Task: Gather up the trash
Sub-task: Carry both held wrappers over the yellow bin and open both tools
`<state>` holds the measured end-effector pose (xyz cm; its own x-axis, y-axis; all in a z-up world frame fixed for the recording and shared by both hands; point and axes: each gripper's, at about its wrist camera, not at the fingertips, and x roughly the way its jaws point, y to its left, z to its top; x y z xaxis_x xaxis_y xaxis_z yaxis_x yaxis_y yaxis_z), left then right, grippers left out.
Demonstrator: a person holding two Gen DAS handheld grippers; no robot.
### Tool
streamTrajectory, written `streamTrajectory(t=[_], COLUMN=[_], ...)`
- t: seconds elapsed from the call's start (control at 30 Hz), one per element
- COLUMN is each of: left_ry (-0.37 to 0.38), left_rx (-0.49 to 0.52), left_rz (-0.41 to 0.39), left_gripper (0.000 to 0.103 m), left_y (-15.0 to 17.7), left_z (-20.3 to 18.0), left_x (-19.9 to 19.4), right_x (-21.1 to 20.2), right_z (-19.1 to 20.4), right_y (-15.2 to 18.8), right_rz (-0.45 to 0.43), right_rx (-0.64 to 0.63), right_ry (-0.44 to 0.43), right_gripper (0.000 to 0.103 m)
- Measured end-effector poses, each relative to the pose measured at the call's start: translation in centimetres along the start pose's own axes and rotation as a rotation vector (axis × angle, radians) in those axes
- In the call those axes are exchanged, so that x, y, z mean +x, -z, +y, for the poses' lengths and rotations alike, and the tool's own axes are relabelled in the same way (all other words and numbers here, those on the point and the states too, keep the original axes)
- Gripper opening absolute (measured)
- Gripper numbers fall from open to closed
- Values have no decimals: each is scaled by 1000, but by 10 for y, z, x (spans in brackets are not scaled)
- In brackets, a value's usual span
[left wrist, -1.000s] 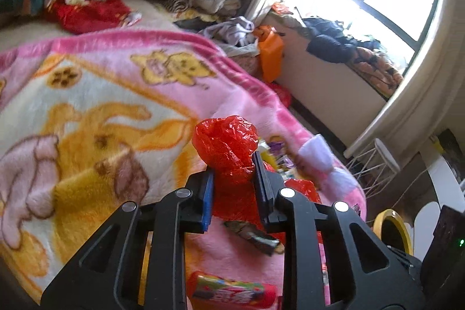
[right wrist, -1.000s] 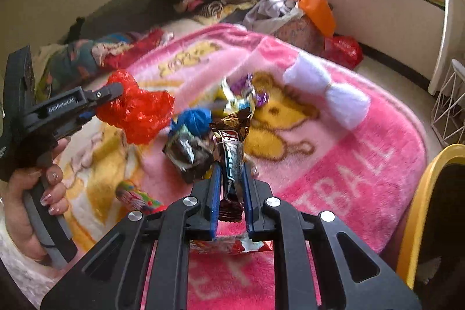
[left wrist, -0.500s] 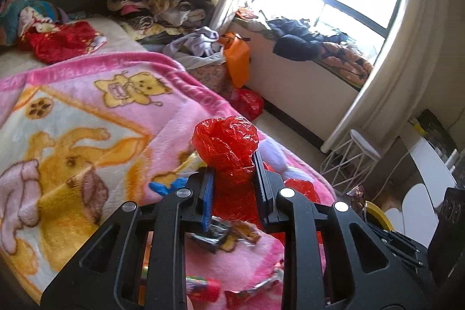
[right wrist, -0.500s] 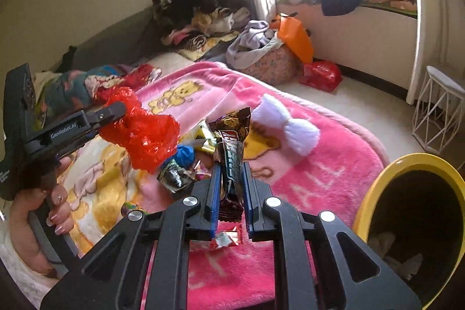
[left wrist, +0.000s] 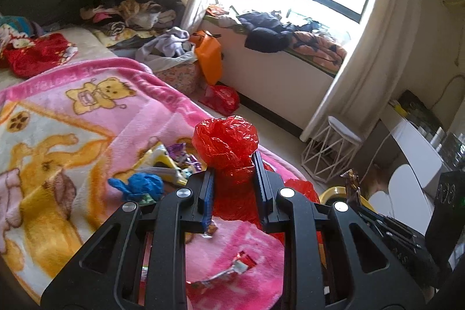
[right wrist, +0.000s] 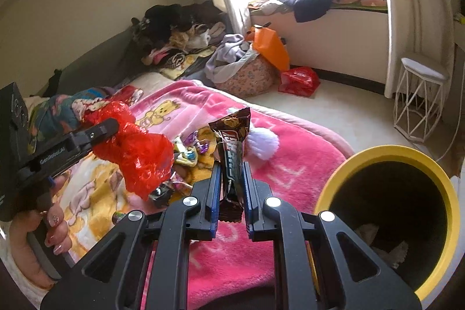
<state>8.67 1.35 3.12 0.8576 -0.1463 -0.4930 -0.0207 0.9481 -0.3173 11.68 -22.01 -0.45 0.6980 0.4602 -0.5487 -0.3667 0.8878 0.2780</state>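
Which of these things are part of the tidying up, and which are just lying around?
Part of the job:
red plastic bag in the left gripper
brown snack wrapper in the right gripper
yellow-rimmed bin
loose wrappers on the pink blanket

Just lying about:
clothes pile
orange bag
white wire stool

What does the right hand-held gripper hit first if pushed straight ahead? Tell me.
Probably the pink blanket near the white fluffy bow. The right hand-held gripper, shut on the brown wrapper, points down toward it; the yellow bin lies off right. Depth is unclear.
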Motion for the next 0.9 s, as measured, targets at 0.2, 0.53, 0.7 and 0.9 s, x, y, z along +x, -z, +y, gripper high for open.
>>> streamTrajectory(t=[0.2,0.53,0.7,0.9], left_ry=[27,73,97,128], left_rx=[32,91,114,146], left_rz=[13,31,44,60], left_gripper=[18,18,18,18], left_y=[6,13,17,24], left_z=[-17,-48,-61,-80], left_x=[1,5,10,15], right_x=[-9,-23,-31,-40], right_z=[-16,-44,-65,-85], right_y=[5,12,15,19], right_rz=[-9,-30,-41,-53], right_rx=[41,102,139,168], right_ry=[28,94,137,187], right_gripper=[14,14,14,14])
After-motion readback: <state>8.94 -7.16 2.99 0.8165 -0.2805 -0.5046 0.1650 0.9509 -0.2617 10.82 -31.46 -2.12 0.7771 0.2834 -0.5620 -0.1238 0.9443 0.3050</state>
